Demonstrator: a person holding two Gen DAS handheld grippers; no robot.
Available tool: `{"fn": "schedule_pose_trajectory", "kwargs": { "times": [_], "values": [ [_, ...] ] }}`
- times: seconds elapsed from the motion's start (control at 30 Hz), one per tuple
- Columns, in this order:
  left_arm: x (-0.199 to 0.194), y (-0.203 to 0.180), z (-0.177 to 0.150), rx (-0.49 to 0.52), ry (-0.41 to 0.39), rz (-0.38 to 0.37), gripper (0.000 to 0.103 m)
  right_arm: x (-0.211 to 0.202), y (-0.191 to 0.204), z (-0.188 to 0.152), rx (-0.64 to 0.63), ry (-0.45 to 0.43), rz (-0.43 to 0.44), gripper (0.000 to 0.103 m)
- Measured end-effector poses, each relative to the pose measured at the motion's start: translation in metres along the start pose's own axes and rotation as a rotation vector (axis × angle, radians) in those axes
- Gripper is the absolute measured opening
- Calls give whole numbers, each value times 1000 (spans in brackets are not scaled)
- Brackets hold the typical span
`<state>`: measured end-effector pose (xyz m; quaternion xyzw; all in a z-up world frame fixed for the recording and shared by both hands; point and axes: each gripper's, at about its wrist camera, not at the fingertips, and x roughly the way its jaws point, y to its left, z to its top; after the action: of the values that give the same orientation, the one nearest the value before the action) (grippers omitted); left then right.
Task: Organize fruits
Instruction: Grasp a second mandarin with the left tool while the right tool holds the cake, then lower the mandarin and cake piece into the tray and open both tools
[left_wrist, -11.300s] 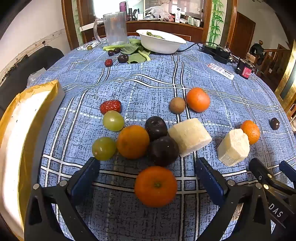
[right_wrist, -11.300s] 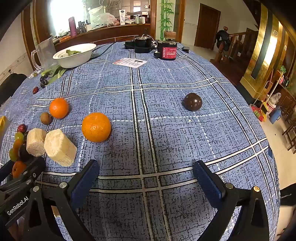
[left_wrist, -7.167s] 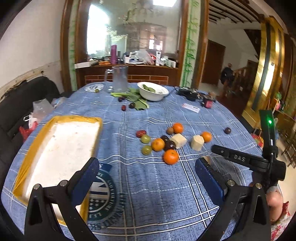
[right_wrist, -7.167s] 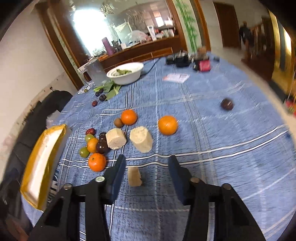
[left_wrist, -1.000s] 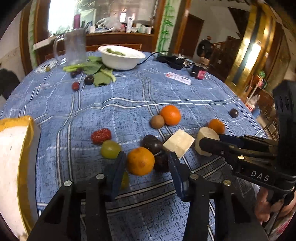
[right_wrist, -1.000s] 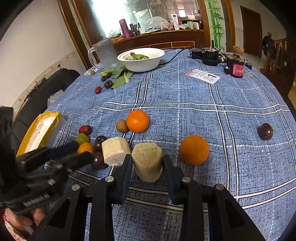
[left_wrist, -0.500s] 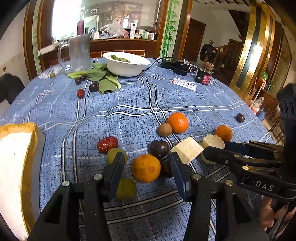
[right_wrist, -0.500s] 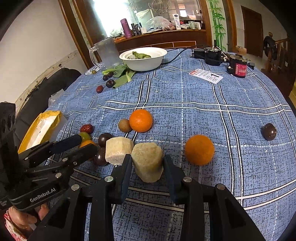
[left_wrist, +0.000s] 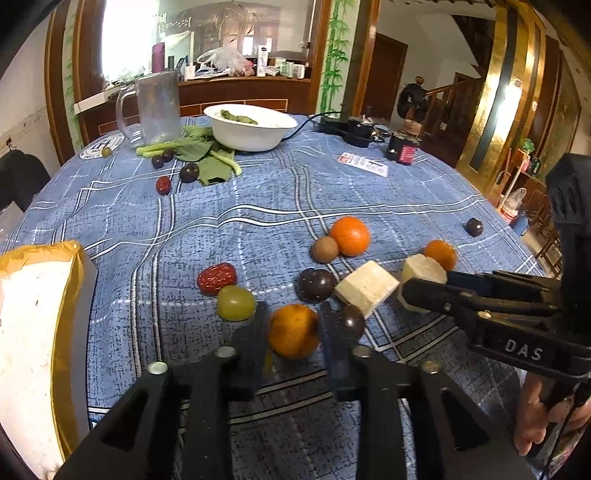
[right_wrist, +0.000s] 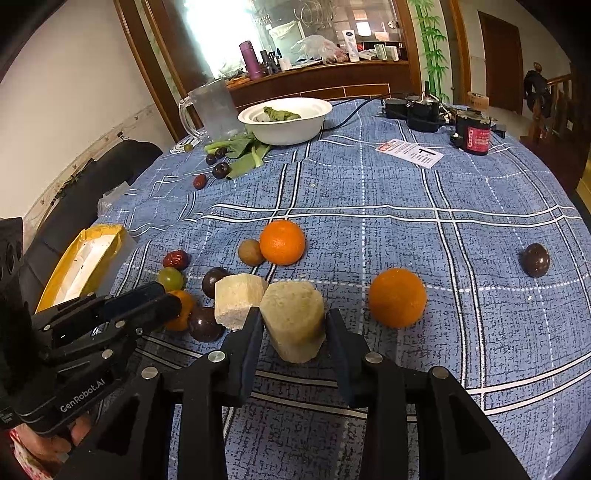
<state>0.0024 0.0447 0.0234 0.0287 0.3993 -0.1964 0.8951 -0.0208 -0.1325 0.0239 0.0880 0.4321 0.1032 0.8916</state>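
Fruit lies scattered on a blue checked tablecloth. My left gripper (left_wrist: 293, 332) has a small orange (left_wrist: 293, 330) between its jaws; they are closing, and both pads touch its sides. Around it sit a green fruit (left_wrist: 235, 302), a red jujube (left_wrist: 217, 277), two dark plums (left_wrist: 316, 283) and a pale cut block (left_wrist: 365, 288). My right gripper (right_wrist: 293, 317) is shut on a pale peeled chunk (right_wrist: 291, 306) standing on the cloth. Farther right lie an orange (right_wrist: 397, 297) and a dark fruit (right_wrist: 535, 259). Behind are another orange (right_wrist: 282, 242) and a brown fruit (right_wrist: 250, 252).
A yellow-rimmed white tray (left_wrist: 66, 251) sits at the table's left edge. At the back stand a white bowl (left_wrist: 251, 127), a clear pitcher (left_wrist: 157, 107), leafy greens (left_wrist: 207, 162) with small dark fruits, a card (left_wrist: 364, 164) and black devices (left_wrist: 402, 151).
The left jaws have narrowed onto the small orange, and the green fruit by the left finger is now hidden behind it. The right gripper and its chunk have not moved.
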Motion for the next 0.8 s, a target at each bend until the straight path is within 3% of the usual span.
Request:
{"fn": "schedule_pose_trajectory", "kwargs": {
  "times": [0.03,0.13,0.2,0.23,0.33,0.43,0.8],
  "values": [
    [3,0,0,-2,10,13,47,1,0,0,2,3,-4,37],
    [6,-3,1,21,3,50,48,3,0,-1,6,10,-3,37],
    [5,-5,0,39,-1,55,41,2,0,-1,5,6,3,37],
    [5,-7,-1,50,2,41,28,2,1,-2,3,5,4,37],
    [2,-14,-3,88,-6,67,27,-1,2,-3,-1,-4,-1,37],
    [-5,-10,-2,56,-25,23,27,-7,0,-1,7,-30,3,37],
    [-45,16,0,-84,-141,54,27,-22,10,1,-14,-106,-5,37]
  ]
}}
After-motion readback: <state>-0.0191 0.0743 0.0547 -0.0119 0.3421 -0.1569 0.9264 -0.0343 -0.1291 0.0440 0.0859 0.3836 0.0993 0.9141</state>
